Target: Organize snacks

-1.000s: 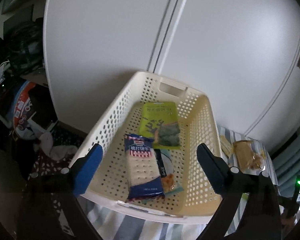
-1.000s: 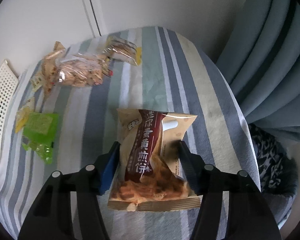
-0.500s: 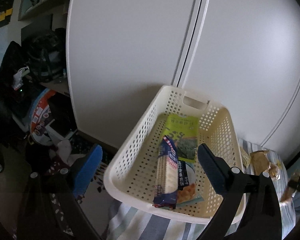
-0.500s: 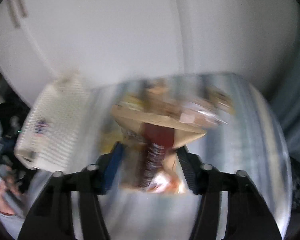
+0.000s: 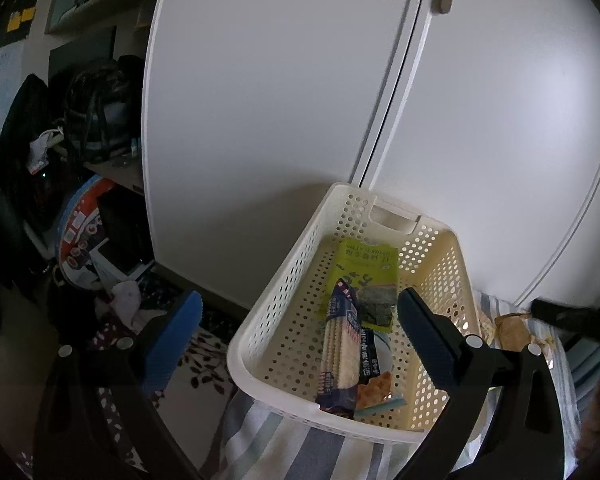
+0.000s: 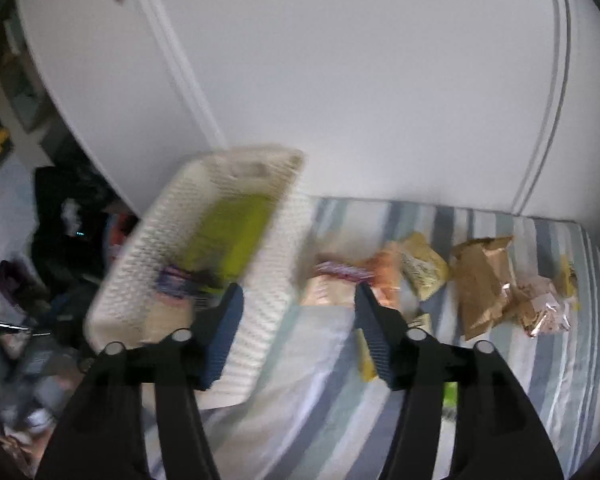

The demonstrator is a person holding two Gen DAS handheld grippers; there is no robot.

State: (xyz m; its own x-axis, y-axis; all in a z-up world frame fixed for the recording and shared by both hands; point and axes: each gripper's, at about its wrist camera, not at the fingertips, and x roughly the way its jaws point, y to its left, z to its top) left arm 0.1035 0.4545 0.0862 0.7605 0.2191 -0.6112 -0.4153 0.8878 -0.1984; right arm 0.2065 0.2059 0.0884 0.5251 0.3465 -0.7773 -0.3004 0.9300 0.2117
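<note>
Right tongs (image 6: 298,320) gape wide, empty, between basket (image 6: 268,336) at 9 o'clock and loose packets (image 6: 484,284) at 2. Left tongs (image 5: 300,336) wide, idle. Next grab: pinch one packet mid-body, clear of neighbours.

Cream perforated basket (image 5: 284,320) holding green seaweed pack (image 5: 366,268), blue cracker sleeve (image 5: 340,352), loose snacks (image 6: 484,284) beside

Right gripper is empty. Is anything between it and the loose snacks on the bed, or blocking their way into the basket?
Nothing visible blocks the right gripper: the loose snacks lie exposed on the striped bedspread ahead of it. Only the basket side wall stands between them and its open top, so they must go over the rim.
</note>
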